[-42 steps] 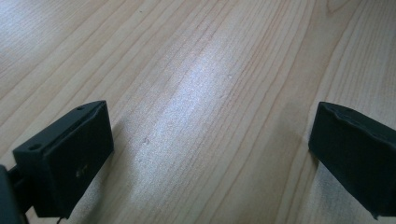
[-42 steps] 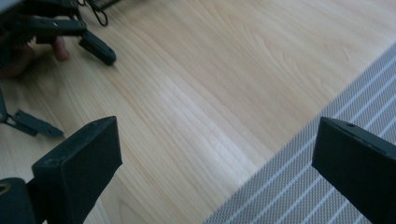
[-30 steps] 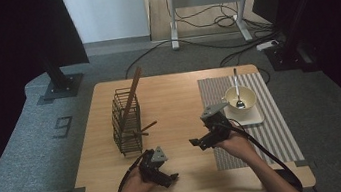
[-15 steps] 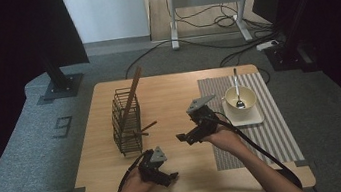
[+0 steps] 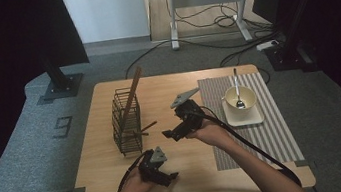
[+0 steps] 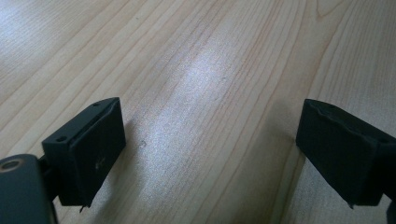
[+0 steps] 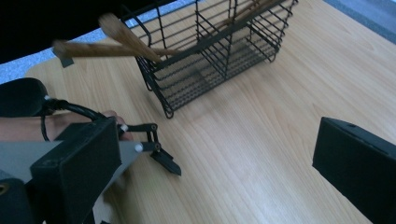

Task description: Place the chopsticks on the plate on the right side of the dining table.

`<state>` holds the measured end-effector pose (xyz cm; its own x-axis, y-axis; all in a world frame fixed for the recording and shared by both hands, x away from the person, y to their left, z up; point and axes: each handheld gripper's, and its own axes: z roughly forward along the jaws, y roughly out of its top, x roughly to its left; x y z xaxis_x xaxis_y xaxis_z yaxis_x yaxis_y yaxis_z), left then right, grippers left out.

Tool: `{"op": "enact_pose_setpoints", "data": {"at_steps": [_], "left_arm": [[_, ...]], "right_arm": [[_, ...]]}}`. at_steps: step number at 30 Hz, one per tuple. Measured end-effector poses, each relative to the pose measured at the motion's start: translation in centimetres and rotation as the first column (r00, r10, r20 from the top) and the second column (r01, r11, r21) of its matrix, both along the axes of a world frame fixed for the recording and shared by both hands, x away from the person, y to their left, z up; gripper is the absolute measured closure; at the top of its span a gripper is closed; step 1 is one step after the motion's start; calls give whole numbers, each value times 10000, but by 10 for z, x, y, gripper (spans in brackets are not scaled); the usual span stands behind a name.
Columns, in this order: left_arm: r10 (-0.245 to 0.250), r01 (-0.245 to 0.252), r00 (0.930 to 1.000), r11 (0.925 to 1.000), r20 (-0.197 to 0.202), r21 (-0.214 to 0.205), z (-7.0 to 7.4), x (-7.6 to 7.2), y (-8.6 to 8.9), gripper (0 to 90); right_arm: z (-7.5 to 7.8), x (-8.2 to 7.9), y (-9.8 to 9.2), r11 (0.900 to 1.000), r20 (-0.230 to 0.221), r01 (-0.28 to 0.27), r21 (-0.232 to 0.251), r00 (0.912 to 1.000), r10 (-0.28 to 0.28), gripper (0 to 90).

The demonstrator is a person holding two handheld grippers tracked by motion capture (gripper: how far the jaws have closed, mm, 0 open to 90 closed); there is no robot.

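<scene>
Since a second ago the left gripper (image 5: 168, 176) has kept its place low over the near edge of the light wooden table (image 5: 179, 170), its jaws closing slightly yet wide apart with nothing between them, while the right gripper (image 5: 170, 135) has travelled leftward from beside the bowl toward the black wire basket (image 5: 126, 123), jaws spread and empty. The basket stands left of centre with brown wooden utensils (image 5: 132, 100) leaning out of it, perhaps a spatula. Further right, a cream bowl (image 5: 239, 98) holding a metal spoon (image 5: 237, 87) sits on the striped grey placemat (image 5: 264, 128), well apart.
</scene>
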<state>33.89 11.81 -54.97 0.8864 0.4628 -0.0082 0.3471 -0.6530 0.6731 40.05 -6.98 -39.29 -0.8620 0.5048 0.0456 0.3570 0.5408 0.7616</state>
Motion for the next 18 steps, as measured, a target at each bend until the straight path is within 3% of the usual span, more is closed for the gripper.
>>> {"op": "enact_pose_setpoints", "data": {"at_steps": [12,18], "left_arm": [[-39,39,10000,10000,-7,44,0,0,0,78],[-76,76,10000,9999,-9,75,0,0,0,77]], "right_arm": [[6,8,25,9997,99,-132,-195,9999,134,7],[4,13,39,9997,-76,-242,-18,9997,242,87]]}}
